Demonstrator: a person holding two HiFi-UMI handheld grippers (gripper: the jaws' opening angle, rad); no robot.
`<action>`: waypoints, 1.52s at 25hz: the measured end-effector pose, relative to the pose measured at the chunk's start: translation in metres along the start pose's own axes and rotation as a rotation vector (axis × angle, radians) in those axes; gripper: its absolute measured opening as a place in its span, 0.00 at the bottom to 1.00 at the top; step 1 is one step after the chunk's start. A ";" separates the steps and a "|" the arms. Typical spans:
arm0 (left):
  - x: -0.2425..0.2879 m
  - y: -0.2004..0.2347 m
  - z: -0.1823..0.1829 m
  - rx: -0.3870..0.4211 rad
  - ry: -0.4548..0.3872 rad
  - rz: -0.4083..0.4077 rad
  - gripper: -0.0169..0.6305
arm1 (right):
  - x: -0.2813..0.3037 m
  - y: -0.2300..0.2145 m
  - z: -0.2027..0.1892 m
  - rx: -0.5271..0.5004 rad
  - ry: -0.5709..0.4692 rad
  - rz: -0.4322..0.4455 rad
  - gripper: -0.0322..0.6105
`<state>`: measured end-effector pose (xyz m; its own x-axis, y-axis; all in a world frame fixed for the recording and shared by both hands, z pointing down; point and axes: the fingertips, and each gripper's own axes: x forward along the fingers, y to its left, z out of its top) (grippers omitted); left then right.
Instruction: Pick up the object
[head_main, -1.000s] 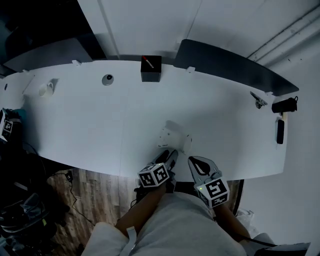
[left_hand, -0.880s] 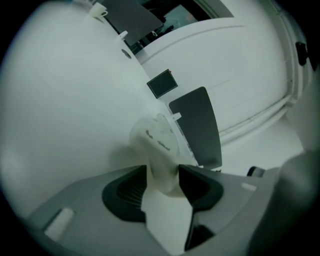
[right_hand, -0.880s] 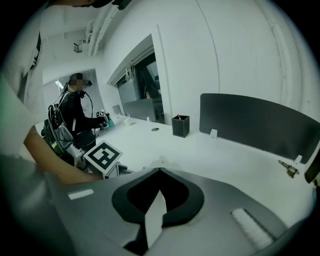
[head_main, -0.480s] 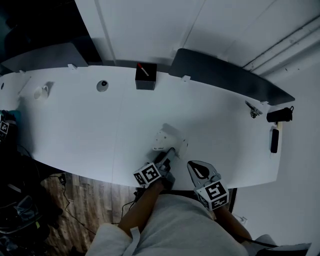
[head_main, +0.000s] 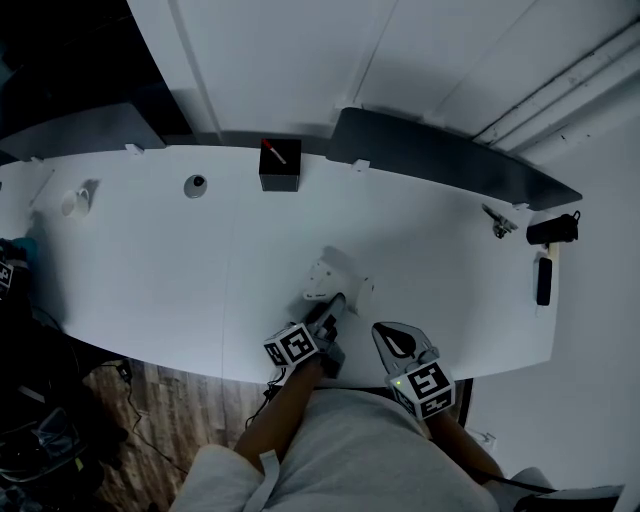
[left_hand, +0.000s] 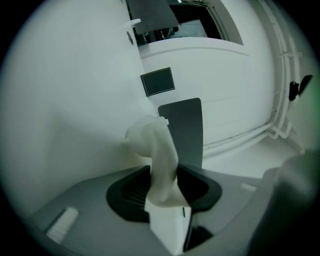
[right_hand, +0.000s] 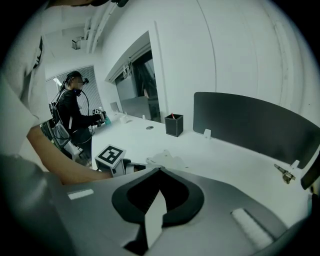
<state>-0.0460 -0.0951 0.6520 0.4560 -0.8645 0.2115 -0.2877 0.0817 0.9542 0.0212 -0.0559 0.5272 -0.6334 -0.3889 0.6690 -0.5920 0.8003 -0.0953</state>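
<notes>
On my left gripper (head_main: 328, 312) the jaws are closing on the white irregular plastic piece (head_main: 333, 276), and the left gripper view shows that piece (left_hand: 159, 155) standing up between the two black pads (left_hand: 131, 195), touching both of them. From the head view the white irregular plastic piece sits near the front edge of the long white curved table (head_main: 150, 250), just ahead of both tools and a little left of the right one; I cannot tell whether it is off the surface. My right gripper (head_main: 395, 338) is clenched with nothing in it, its jaws meeting in its own view (right_hand: 159, 192), and it hangs over the table's front edge just beside the left gripper. Well back on the table stands a black square pen holder (head_main: 279, 166) with a red pen in it, next to a dark grey divider panel (head_main: 440, 160). A person in dark clothing (right_hand: 75, 112) stands at the table's far left end
</notes>
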 end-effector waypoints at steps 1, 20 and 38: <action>0.000 -0.001 0.003 0.026 0.001 0.001 0.28 | 0.001 -0.001 0.001 0.001 -0.002 -0.003 0.05; -0.054 -0.161 0.064 1.141 0.179 -0.286 0.27 | -0.043 -0.011 0.077 -0.106 -0.347 0.170 0.05; -0.119 -0.227 -0.014 1.524 0.519 -0.556 0.29 | -0.061 0.075 0.078 -0.528 -0.283 0.558 0.35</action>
<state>-0.0231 -0.0040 0.4133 0.8901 -0.3569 0.2835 -0.3563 -0.9327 -0.0557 -0.0234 -0.0079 0.4224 -0.9089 0.0868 0.4079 0.1160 0.9921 0.0475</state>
